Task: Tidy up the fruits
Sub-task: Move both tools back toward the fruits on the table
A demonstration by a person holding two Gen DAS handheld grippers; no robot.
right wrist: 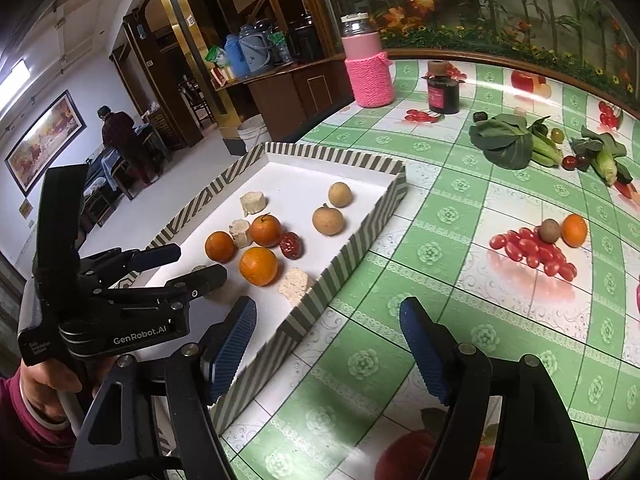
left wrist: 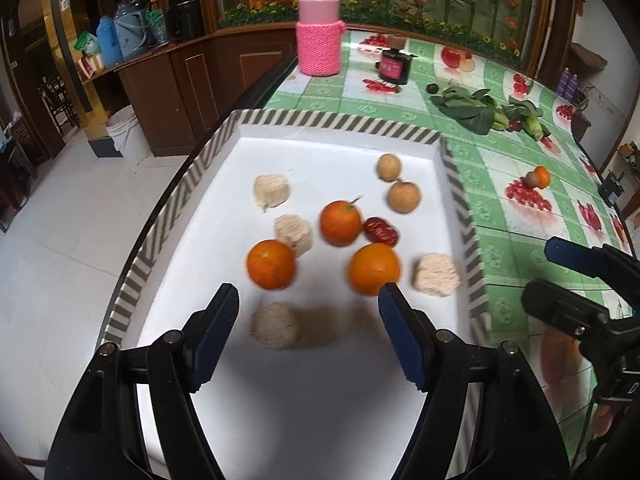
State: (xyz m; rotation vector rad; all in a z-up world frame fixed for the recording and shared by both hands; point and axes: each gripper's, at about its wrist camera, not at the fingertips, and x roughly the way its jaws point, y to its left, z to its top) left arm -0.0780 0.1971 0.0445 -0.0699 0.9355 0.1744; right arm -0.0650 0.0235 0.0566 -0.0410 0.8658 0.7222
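A white tray with a striped rim [left wrist: 340, 122] [right wrist: 356, 224] holds three oranges [left wrist: 271, 264] [right wrist: 258, 265], two round tan fruits [left wrist: 404, 197] [right wrist: 328, 220], a red date [left wrist: 381, 231] [right wrist: 291, 245] and several pale cut chunks [left wrist: 271, 191] [right wrist: 253, 202]. My left gripper [left wrist: 308, 300] [right wrist: 182, 266] is open and empty, hovering over the tray's near end. My right gripper [right wrist: 328, 320] [left wrist: 544, 272] is open and empty, above the tray's right rim and the tablecloth. A loose orange [right wrist: 574, 230] [left wrist: 542, 177] and a brown fruit [right wrist: 549, 230] [left wrist: 532, 179] lie on the table to the right.
The green checked tablecloth [right wrist: 440, 320] carries a pink knitted jar [right wrist: 368, 72] [left wrist: 319, 36], a dark jar [right wrist: 443, 90] [left wrist: 394, 62], leafy greens [right wrist: 508, 140] [left wrist: 468, 108], corn and small fruits [right wrist: 608, 164]. The table edge runs just left of the tray, with floor and a white bucket [left wrist: 126, 134] beyond.
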